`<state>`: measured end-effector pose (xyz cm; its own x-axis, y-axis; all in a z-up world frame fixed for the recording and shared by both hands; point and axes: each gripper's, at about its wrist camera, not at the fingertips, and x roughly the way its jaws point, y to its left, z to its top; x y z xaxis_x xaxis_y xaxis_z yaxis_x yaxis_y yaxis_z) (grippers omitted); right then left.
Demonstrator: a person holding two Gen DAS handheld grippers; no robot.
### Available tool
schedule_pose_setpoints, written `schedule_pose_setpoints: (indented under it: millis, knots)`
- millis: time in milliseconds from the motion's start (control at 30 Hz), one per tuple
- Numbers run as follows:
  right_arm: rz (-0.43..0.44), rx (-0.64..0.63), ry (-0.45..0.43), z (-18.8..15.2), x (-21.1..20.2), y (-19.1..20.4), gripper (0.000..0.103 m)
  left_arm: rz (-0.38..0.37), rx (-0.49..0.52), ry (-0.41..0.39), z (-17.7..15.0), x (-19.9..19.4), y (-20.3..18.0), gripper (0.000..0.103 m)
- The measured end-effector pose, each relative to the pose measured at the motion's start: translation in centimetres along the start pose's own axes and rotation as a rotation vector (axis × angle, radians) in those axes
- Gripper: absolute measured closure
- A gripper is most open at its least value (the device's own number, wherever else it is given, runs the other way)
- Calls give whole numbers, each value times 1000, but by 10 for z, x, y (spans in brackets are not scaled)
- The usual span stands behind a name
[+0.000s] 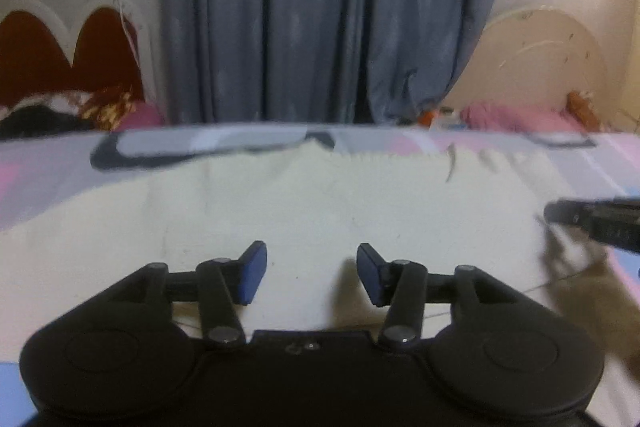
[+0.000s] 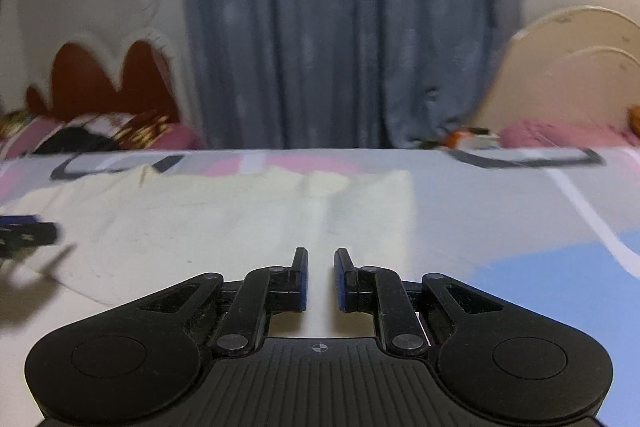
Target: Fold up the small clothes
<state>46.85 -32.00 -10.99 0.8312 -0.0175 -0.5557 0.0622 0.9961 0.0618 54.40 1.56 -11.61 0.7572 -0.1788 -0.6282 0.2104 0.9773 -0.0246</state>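
Left tongs (image 1: 311, 273): we see the jaws spread apart, nothing between the blue pads (image 1: 253, 273), hanging just over the near part of the cream cloth (image 1: 320, 203). Right tongs (image 2: 321, 279): narrow gap between the jaws, nothing clamped, and the cloth's right edge lies under them. The cloth is spread flat on the bedsheet (image 2: 520, 227), a pink, blue and grey print, wrinkled along its far edge. In the left view the right tongs poke in at the right edge, over the cloth. Far side: grey-blue curtain (image 1: 304, 15) in the middle, red headboard (image 1: 36, 51) to the left, cream headboard (image 2: 580, 67) to the right.
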Motion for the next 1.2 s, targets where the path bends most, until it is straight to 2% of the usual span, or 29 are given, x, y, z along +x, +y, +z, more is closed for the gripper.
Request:
schedule_pose_setpoints:
  millis: [33,100,167,233,300,433,567,667,767,900,967,1067,1100,1133,1167,1200]
  knots:
    - [4,-16,6,1,6,-2,89,0,-10,7,-2,5,5,54]
    - [-51,-19,9,3,16,-17,89,8,-14,-4,-5,4,14,52]
    - [-103,53,26,6,27,-45,89,5,-18,-5,-7,4,19,52]
    - [-108,82,32,12,35,-61,88,11,-1,-4,-7,4,17,53]
    - [-116,65,31,19,40,-64,88,23,1,-6,-4,6,14,53]
    - [-89,67,6,34,45,-65,89,23,8,-30,7,10,8,46]
    - [-137,47,87,37,67,-70,88,48,19,18,6,20,12,43]
    - [-115,91,79,38,49,-74,88,57,6,-12,4,1,12,44]
    - [-60,83,47,25,16,-63,88,20,5,-44,-5,-17,0,42]
    - [-22,35,53,-6,-15,-34,88,32,27,13,-25,-14,-13,42]
    - [-38,15,77,-20,-17,-26,88,49,24,4,-28,-17,-16,42]
    - [-45,32,33,-21,-32,-21,88,33,36,-33,-30,-33,-24,39]
    - [-32,34,3,-20,-40,-18,88,35,38,-24,-32,-31,-25,34]
    - [-27,29,-14,-21,-44,-15,88,45,27,12,-34,-25,-24,33]
    - [-34,19,4,-22,-41,-12,88,47,8,24,-36,-22,-21,33]
    - [-53,11,62,-23,-31,-9,88,44,-13,11,-36,-25,-18,35]
